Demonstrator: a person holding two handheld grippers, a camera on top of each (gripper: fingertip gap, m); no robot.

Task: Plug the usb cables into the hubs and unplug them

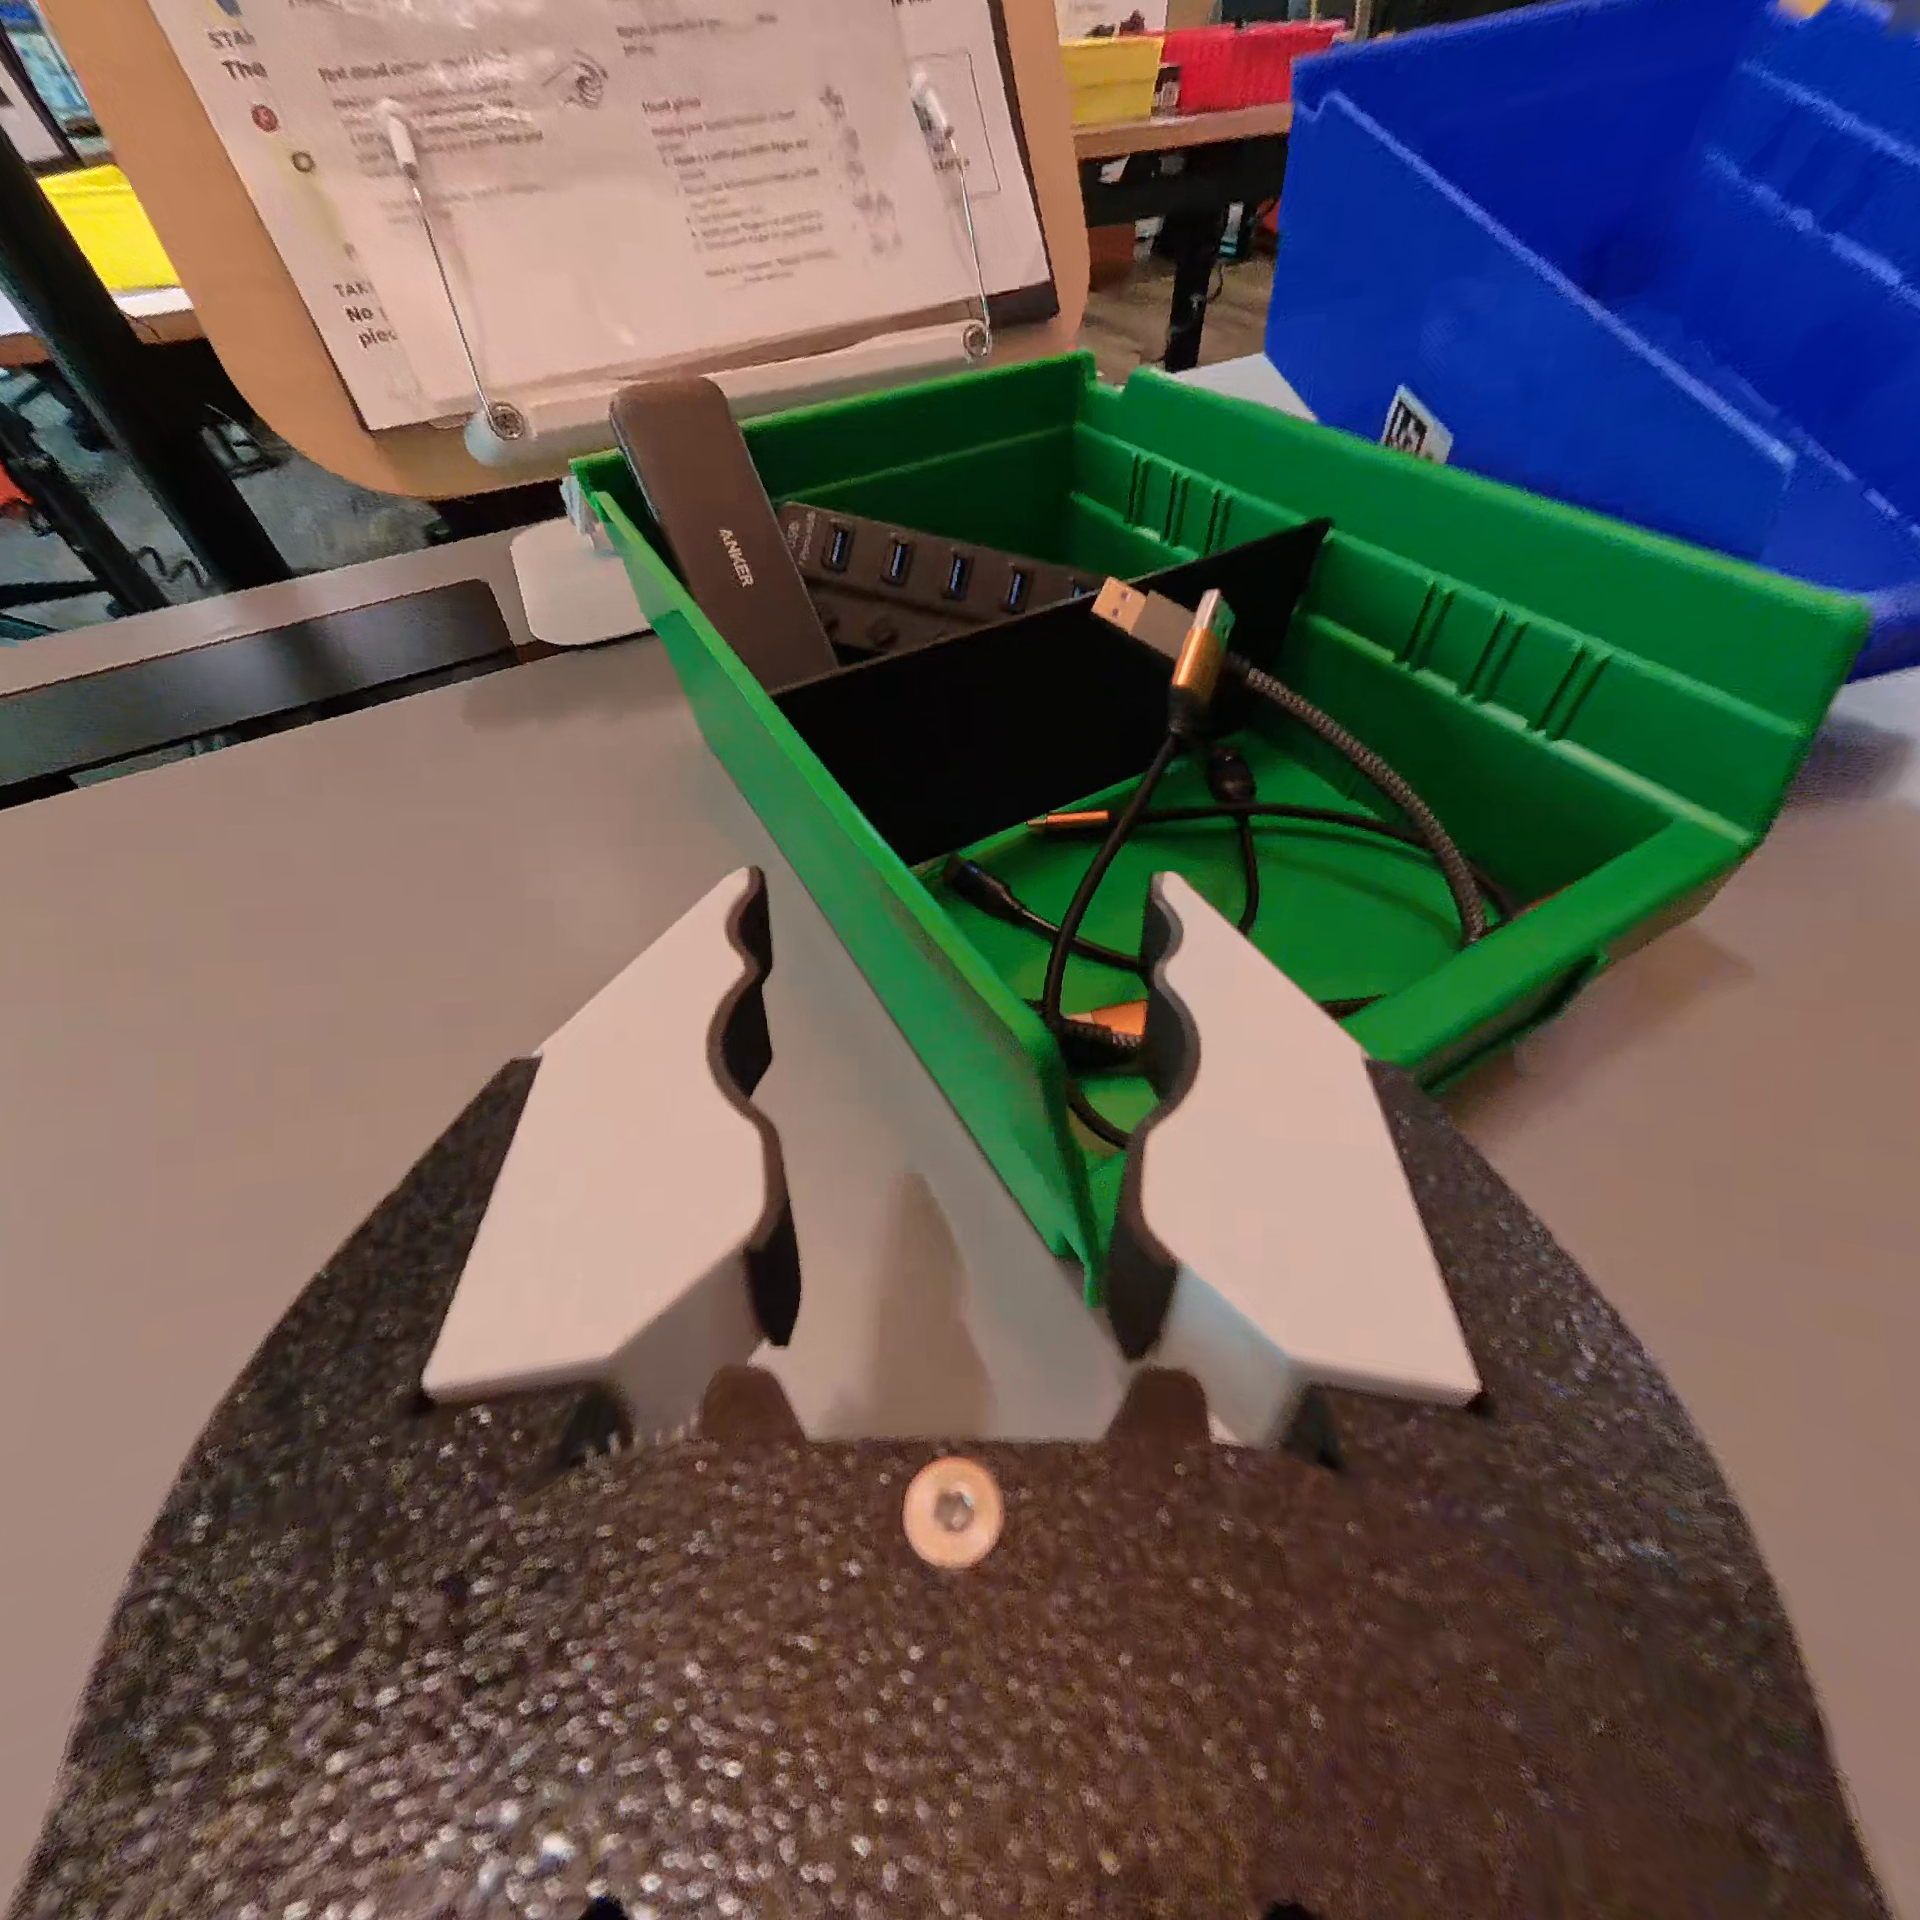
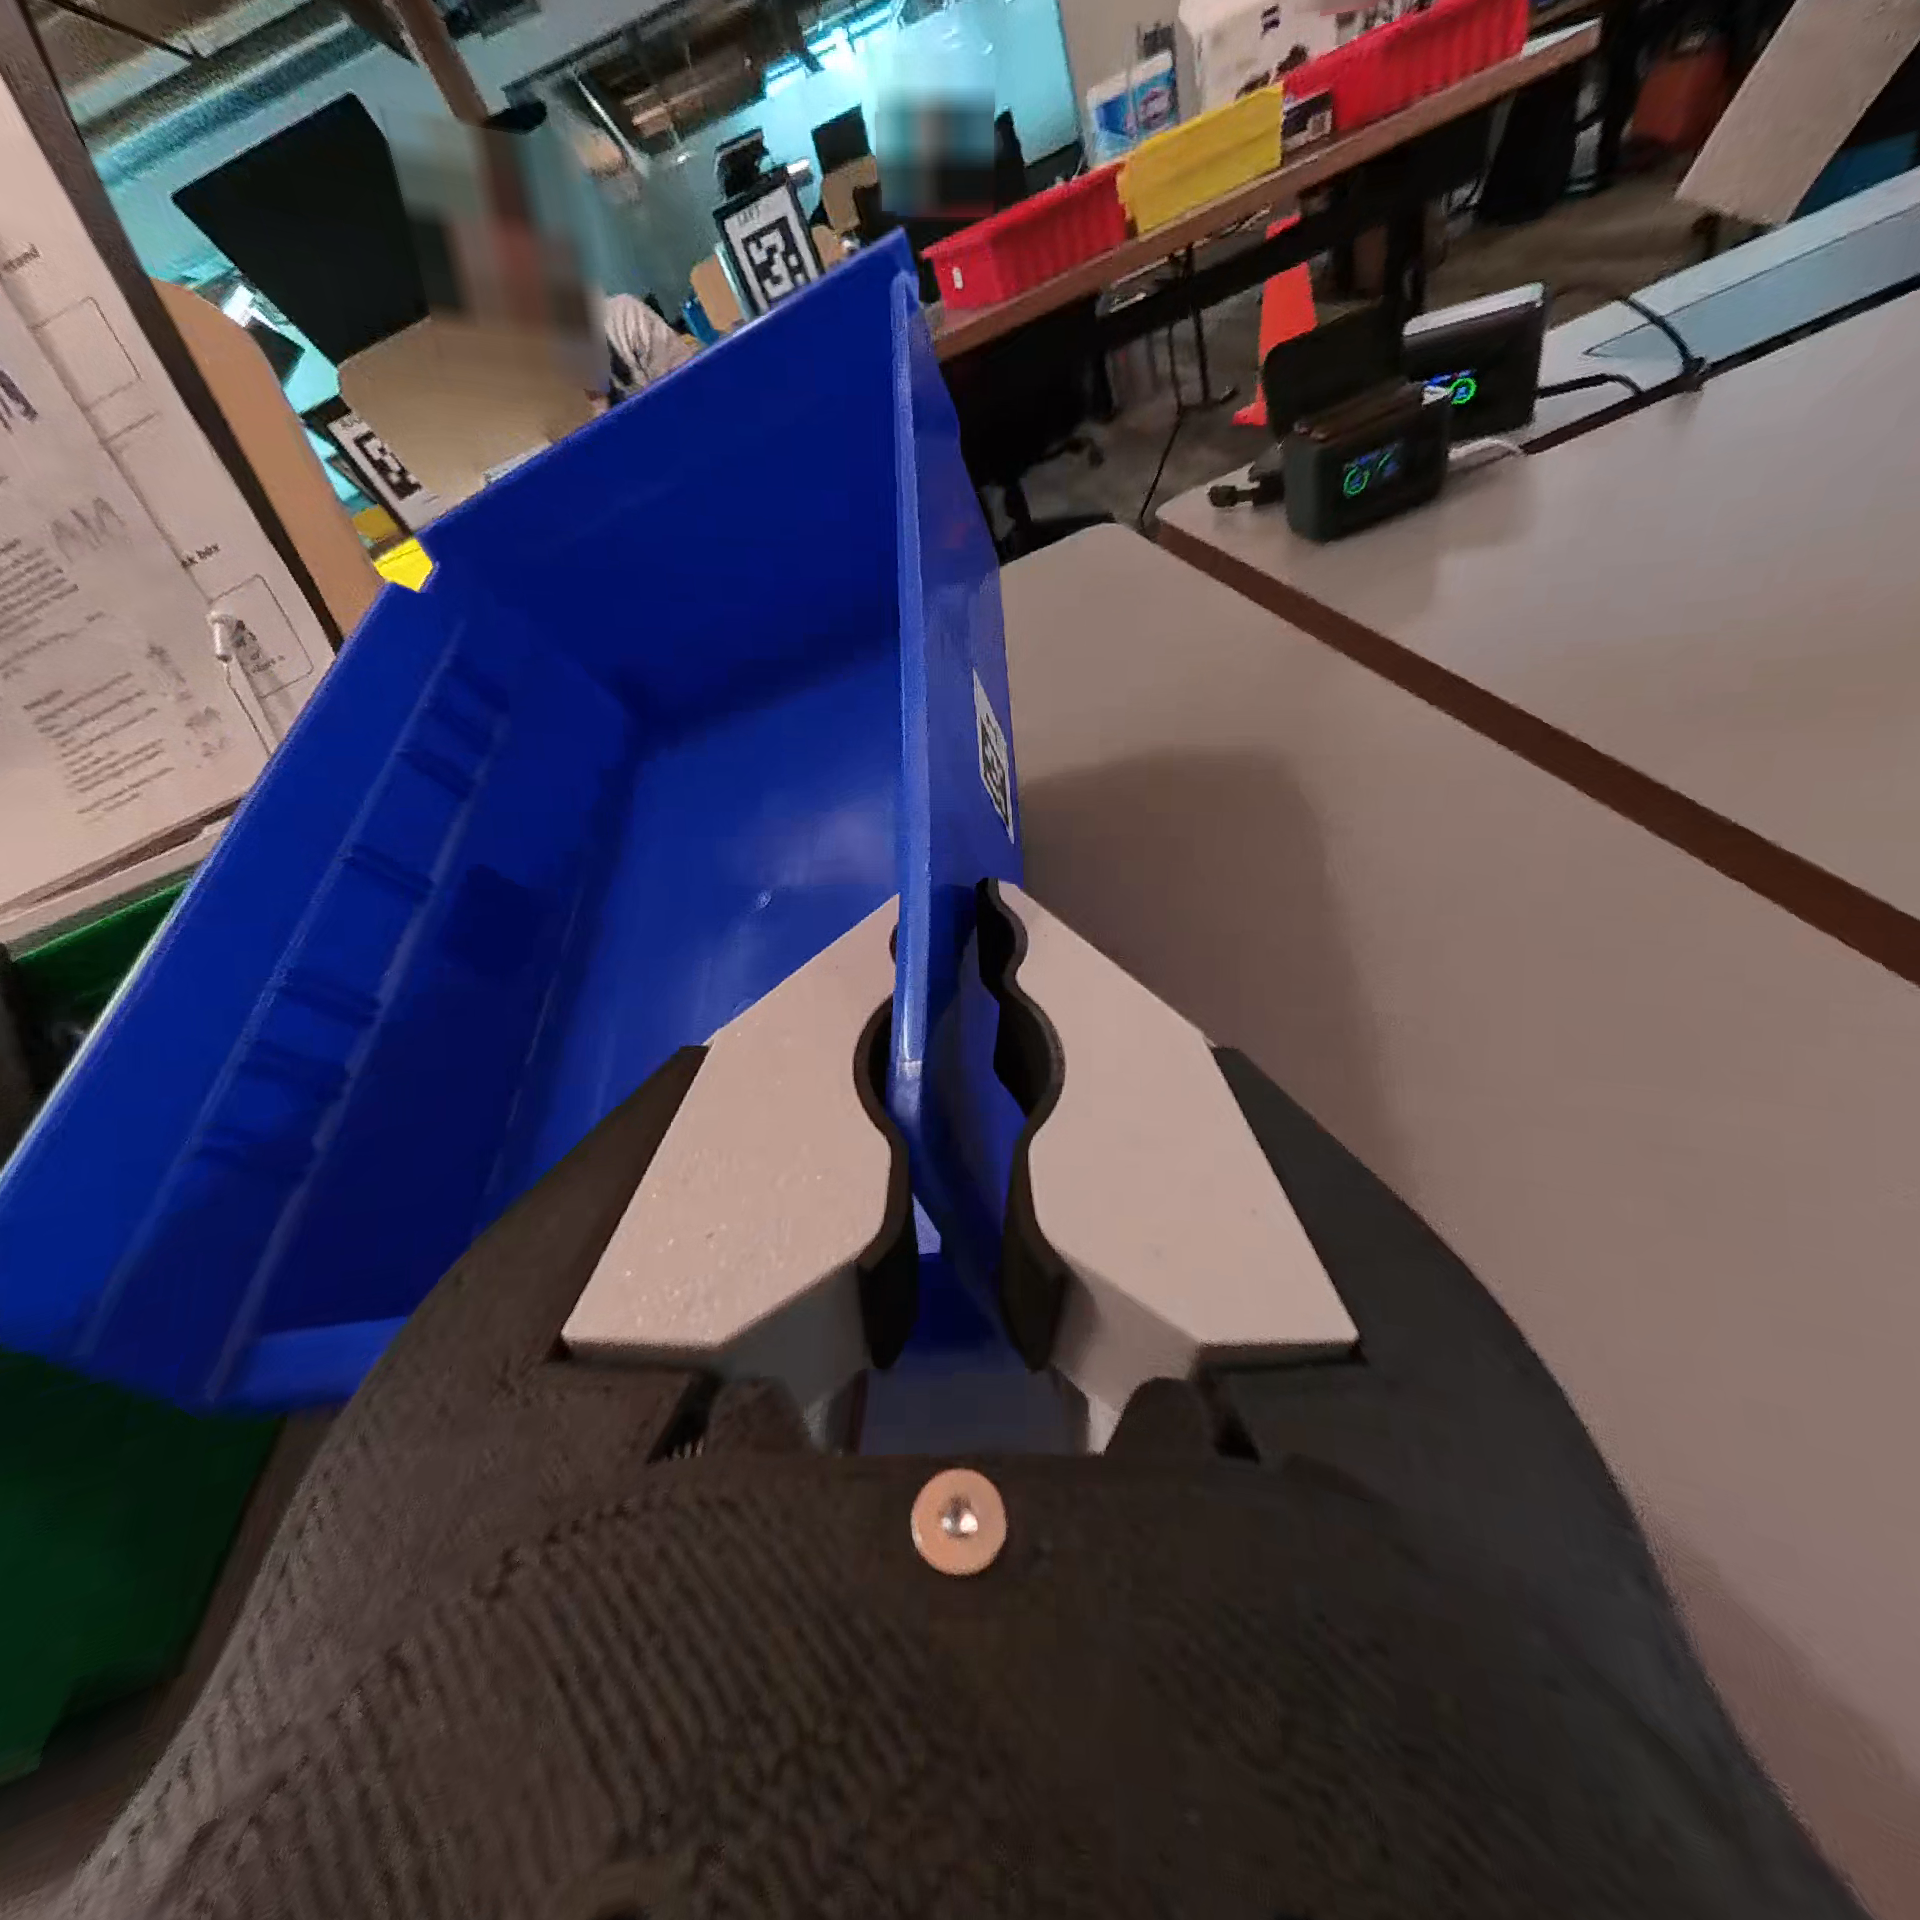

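The green bin [image 1: 1455, 665] sits on the grey counter [image 1: 364, 935], with bare counter running wide to its left. A black divider [image 1: 1018, 707] splits the bin. Behind the divider, two dark hubs lean against the wall: a slim hub [image 1: 717, 551] poking above the rim and a long hub [image 1: 935, 566] showing a row of blue ports. In front of the divider lie the tangled cables [image 1: 1122, 883], one braided cable [image 1: 1382, 748] raising its plug [image 1: 1143, 613] over the divider's top edge.

The left tongs [image 1: 961, 888] stand wide, straddling the green bin's near wall (the wall passes between the fingers; whether either finger touches it is hard to tell).

Just right of the green bin is a blue bin [image 2: 540, 883], tilted. The right tongs [image 2: 940, 904] are narrow, clamped on its right side wall, with open counter beyond that wall.
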